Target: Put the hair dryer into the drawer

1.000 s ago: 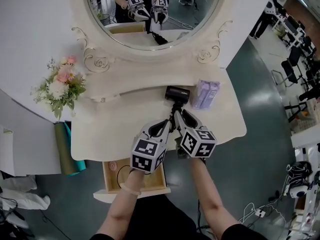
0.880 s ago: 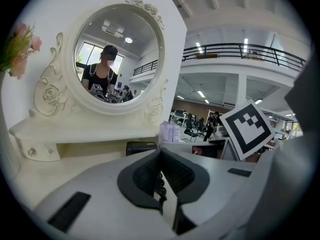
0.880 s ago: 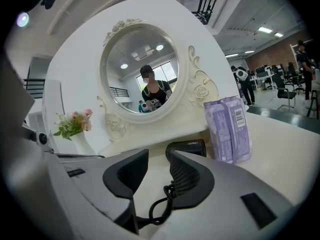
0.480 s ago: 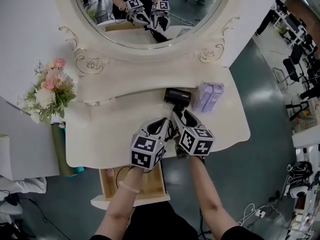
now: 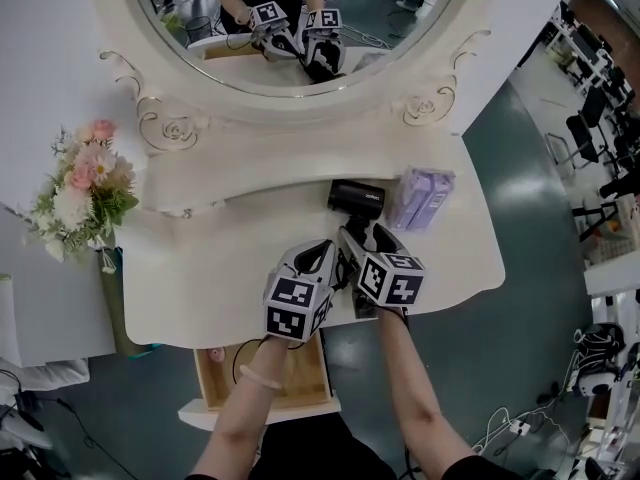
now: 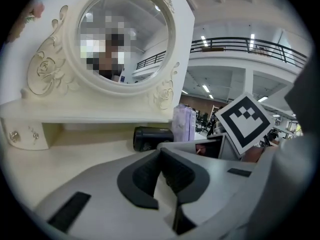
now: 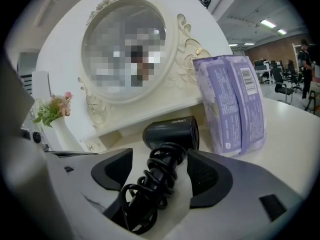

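Observation:
A black hair dryer lies on the cream vanity table, its barrel toward the mirror and its cord wound round the handle. My right gripper is open with the corded handle between its jaws. The jaws have just been opening, and the pads stand clear of the handle. My left gripper hovers just left of it, shut and empty. The dryer's barrel shows beyond its tips. The open drawer juts out under the table's front edge, below my left forearm.
A purple soft pack stands right of the dryer, close to my right gripper's outer jaw. A low shelf and an oval mirror rise behind. A bunch of flowers sits off the table's left end. A pink item and a cord lie in the drawer.
My right gripper's jaws have spread apart around the dryer's handle. Both grippers have sunk a little toward the tabletop. The dryer stays where it was.

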